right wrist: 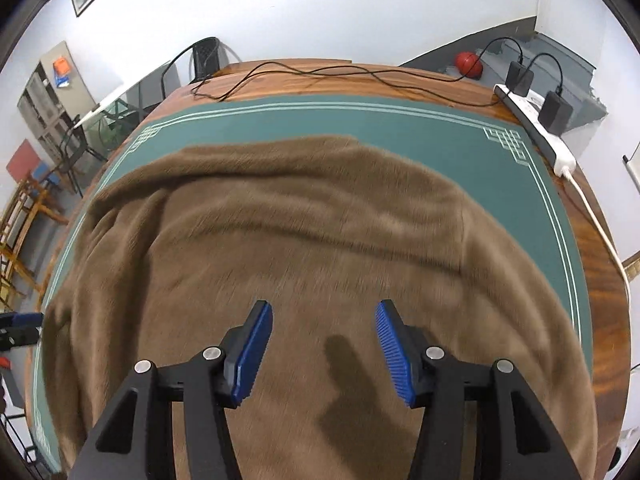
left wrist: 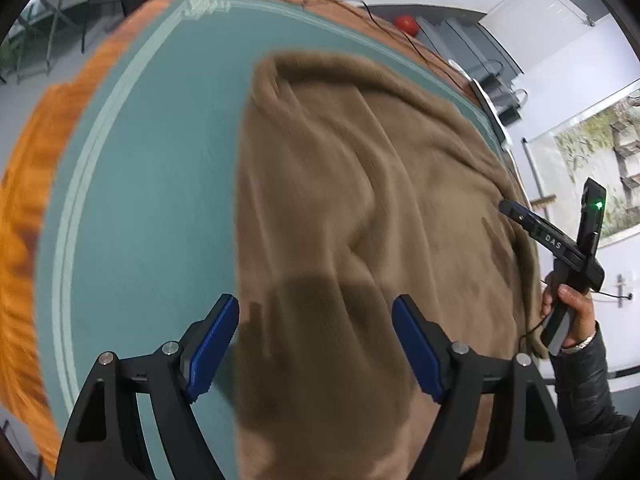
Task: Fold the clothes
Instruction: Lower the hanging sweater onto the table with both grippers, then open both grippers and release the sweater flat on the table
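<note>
Left wrist view: the left gripper (left wrist: pixel 316 344), jaws spread wide and empty, hovers over a brown fleece garment (left wrist: pixel 360 208) lying on a green mat (left wrist: pixel 160 200), its length running away from the camera. Right wrist view: the right gripper (right wrist: pixel 324 352), jaws wide and empty, hangs above the garment (right wrist: pixel 304 240), which spreads crosswise over the counter (right wrist: pixel 608 288).

garment (right wrist: pixel 304 240) on mat (right wrist: pixel 360 120), mat on table (right wrist: pixel 604 280), power strip (right wrist: pixel 536 128) at table's right edge
</note>
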The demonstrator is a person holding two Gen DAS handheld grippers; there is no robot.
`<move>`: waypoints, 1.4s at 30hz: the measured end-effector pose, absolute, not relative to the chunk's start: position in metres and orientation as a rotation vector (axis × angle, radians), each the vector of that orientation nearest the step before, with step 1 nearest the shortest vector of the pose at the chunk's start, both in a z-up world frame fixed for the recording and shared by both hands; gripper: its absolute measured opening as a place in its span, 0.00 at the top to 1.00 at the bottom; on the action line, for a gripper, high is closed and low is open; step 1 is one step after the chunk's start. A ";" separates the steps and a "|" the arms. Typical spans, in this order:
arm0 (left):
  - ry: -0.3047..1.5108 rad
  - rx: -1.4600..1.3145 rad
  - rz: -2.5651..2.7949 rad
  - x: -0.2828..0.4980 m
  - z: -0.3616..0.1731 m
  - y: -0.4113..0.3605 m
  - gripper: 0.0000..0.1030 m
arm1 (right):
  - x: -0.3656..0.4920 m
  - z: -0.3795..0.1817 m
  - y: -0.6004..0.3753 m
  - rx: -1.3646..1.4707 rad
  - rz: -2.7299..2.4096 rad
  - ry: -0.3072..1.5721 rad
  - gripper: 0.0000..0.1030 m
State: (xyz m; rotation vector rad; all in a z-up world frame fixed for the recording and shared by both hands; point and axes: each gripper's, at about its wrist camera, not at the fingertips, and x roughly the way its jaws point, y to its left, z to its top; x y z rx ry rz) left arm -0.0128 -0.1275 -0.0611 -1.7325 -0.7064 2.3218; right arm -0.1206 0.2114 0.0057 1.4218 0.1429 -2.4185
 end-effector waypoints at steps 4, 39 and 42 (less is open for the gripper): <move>-0.761 -1.751 2.275 0.008 -0.071 -0.110 0.20 | -0.085 0.008 0.221 1.426 -2.415 0.128 0.46; -0.118 -1.771 2.834 0.047 -0.003 -0.167 0.40 | 0.056 -0.020 0.284 1.535 -2.490 0.156 0.46; -0.072 -1.665 2.725 0.091 0.003 -0.122 0.36 | 0.074 -0.014 0.286 1.478 -2.496 0.199 0.46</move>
